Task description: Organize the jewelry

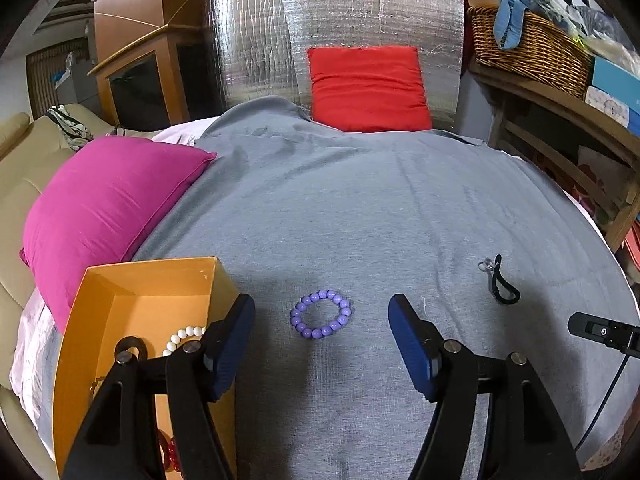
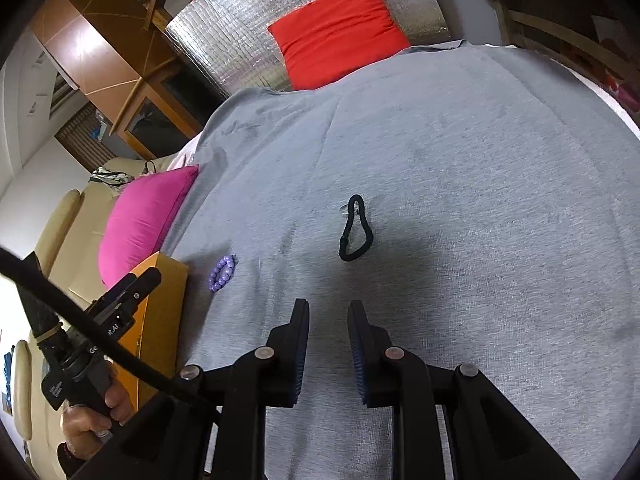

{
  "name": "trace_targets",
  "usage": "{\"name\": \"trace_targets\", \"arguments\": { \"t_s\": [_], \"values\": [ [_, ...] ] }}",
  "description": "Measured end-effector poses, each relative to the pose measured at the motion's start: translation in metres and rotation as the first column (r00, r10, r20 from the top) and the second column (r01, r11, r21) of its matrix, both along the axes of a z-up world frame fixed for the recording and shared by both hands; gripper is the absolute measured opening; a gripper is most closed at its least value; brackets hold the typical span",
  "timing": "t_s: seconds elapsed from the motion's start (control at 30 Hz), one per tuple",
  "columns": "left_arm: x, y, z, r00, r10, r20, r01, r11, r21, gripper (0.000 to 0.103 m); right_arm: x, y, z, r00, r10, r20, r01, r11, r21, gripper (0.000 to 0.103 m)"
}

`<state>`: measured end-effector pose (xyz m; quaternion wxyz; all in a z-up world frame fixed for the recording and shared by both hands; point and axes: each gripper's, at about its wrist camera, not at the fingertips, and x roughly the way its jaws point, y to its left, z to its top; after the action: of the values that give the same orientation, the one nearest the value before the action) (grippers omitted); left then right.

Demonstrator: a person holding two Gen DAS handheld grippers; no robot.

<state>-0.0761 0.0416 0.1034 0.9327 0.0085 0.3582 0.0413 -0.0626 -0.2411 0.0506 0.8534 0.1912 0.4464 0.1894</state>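
Lying flat: a purple bead bracelet [image 1: 320, 314] was seen on the grey cloth [image 1: 360, 208], between the two tips of the left gripper [image 1: 322, 314] in the left wrist view, with neither pad touching it.
Left gripper state: the jaws were held well apart, with nothing clamped; blue pads [image 1: 408, 336] were seen facing each other.
Right gripper state: the jaws of the right gripper [image 2: 328, 312] were held a little apart, with a narrow gap and only bare cloth between them.
Black loop: a black hair tie or cord loop [image 2: 354, 229] was found at about 12 o'clock from the right gripper's tips, clear of them; a small clear piece [image 2: 345, 210] was seen touching its far end, too small to be named.
Box: an orange cardboard box [image 1: 148, 280] was placed at 9 o'clock from the purple bracelet, open at the top; a white bead bracelet [image 1: 185, 338], a dark ring [image 1: 130, 345] and something red [image 1: 171, 450] were seen inside, partly hidden by the left finger.
Bracelet to box: the two were near each other but not touching.
Surroundings: a magenta cushion [image 1: 108, 204] was seen at 10 o'clock from the box, and a red cushion [image 1: 366, 88] at 12 o'clock against a silver foil panel [image 1: 256, 44].
Hand: a person's hand [image 2: 94, 420] was seen around the left gripper's handle in the right wrist view, at 8 o'clock.
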Motion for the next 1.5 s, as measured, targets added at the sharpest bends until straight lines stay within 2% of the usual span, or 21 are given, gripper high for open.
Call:
{"name": "trace_targets", "arguments": {
  "t_s": [0.83, 1.2, 1.5],
  "values": [
    [0.007, -0.003, -0.009, 0.999, 0.004, -0.033, -0.003, 1.000, 0.006, 0.070, 0.008, 0.003, -0.011, 1.000, -0.003, -0.029, 0.002, 0.999, -0.033, 0.023],
    [0.017, -0.008, -0.026, 0.995, -0.012, -0.096, 0.013, 1.000, 0.016, 0.070, 0.012, -0.001, -0.014, 0.999, -0.015, -0.038, 0.013, 0.999, -0.043, 0.024],
    [0.032, 0.010, -0.047, 0.983, -0.034, -0.179, 0.021, 0.997, -0.073, 0.070, 0.028, -0.006, -0.021, 0.996, -0.048, -0.070, 0.045, 0.998, -0.046, 0.024]
  ]
}}
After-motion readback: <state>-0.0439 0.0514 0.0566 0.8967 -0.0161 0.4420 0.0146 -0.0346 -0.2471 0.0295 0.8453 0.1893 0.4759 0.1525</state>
